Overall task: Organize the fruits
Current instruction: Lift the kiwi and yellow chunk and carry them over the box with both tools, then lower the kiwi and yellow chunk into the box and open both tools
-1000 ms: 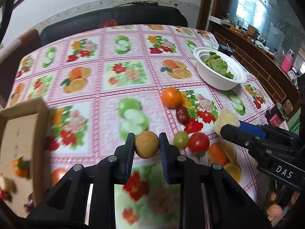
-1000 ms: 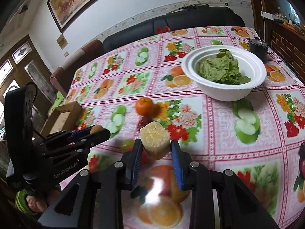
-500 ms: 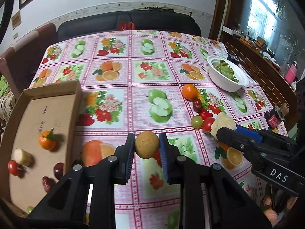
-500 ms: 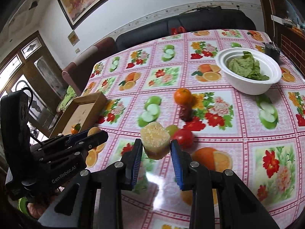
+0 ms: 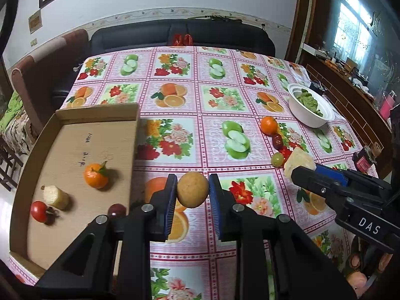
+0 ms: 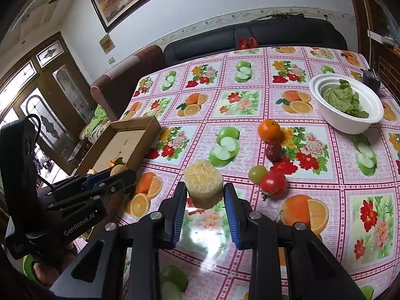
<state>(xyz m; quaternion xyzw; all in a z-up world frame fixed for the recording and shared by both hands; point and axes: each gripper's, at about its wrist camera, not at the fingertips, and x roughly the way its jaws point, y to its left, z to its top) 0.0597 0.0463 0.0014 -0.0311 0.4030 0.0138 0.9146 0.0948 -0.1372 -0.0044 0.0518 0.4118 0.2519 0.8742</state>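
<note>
In the left wrist view, the left gripper (image 5: 192,193) pinched a round tan fruit (image 5: 192,189) between its blue pads, holding it above the fruit-printed tablecloth (image 5: 225,105), just right of the cardboard tray (image 5: 72,135). The tray lay at the left of the table and held a tangerine with a leaf (image 5: 95,175), a pale cut piece (image 5: 55,197), a red cherry tomato (image 5: 38,211) and a dark red fruit (image 5: 117,209) against its right wall. Further right on the cloth sat an orange (image 5: 269,125), a dark red date (image 5: 277,141) touching it and a green grape (image 5: 277,159). A white bowl of green leaves (image 5: 310,107) stood beyond them. The right gripper (image 5: 298,166) entered from the right, clamped on a pale yellow chunk (image 5: 298,161).

In the right wrist view, the right gripper (image 6: 205,195) squeezed that yellowish chunk (image 6: 203,183), a cut cylinder with a grainy top, clear of the cloth. Just right of it lay the grape (image 6: 257,173) touching a red tomato (image 6: 273,183), with the date (image 6: 273,152) and orange (image 6: 269,130) behind them. The bowl (image 6: 347,110) stood at the far right. At the left, the left gripper (image 6: 122,172) held the tan fruit (image 6: 118,169) near the tray (image 6: 125,145), which showed the tangerine (image 6: 115,162) inside.
</note>
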